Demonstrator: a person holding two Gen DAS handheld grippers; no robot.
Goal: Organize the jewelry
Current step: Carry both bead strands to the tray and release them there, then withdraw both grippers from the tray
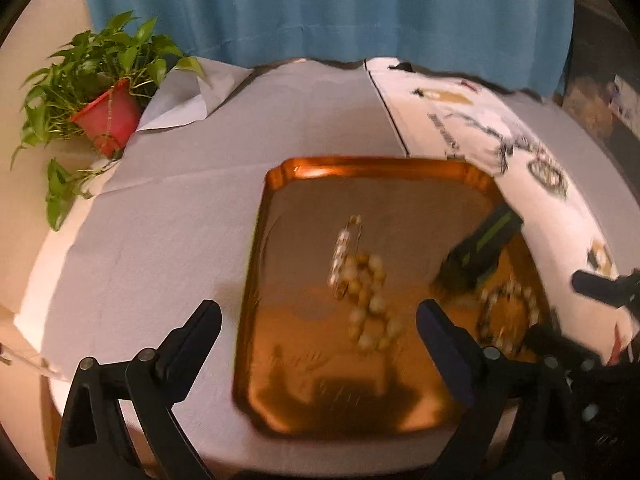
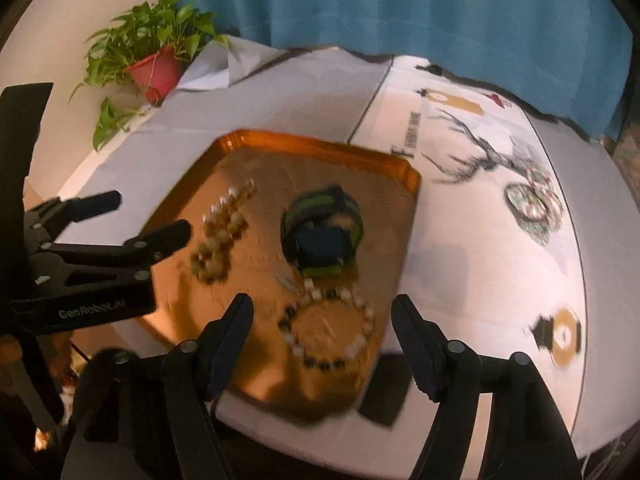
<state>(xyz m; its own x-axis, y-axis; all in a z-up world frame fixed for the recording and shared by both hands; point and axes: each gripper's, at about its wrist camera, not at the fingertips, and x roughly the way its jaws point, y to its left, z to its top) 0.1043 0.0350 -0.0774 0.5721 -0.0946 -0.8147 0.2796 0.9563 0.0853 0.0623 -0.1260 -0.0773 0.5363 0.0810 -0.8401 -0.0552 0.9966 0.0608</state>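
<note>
So I've got both grippers hanging over the copper tray [image 2: 320, 148], which sits on a grey cloth [image 1: 180, 208] covering the table, and I'm using that tray as my reference for everything. My left gripper [image 1: 318, 318] has its tongs spread wide apart with nothing between the pads; one finger hangs over the cloth just off the tray's left edge, the other over the tray's near middle. My right gripper [image 2: 322, 320] is apart too, a bit narrower, also holding nothing, with the black-and-white bead bracelet [image 2: 330, 332] showing in the gap between its fingers but not touched as far as I can tell. That bracelet lies in the tray's near right corner. The cream bead bracelet [image 2: 218, 240] lies loosely bunched toward the tray's left-middle, with a thin metal chain piece [image 1: 346, 248] running up from it toward the far side. A dark watch with green stripes on its band [image 2: 322, 232] sits on the tray's right half, just beyond the black-and-white bracelet. Off the tray's far left corner there's a potted plant in a red pot [image 1: 108, 116], well apart from it, and to the tray's right a white printed cloth with a tree design [image 2: 480, 200]. Blue curtain [image 1: 320, 8] behind everything. Footage is pretty blurry, so small details are mush.
</note>
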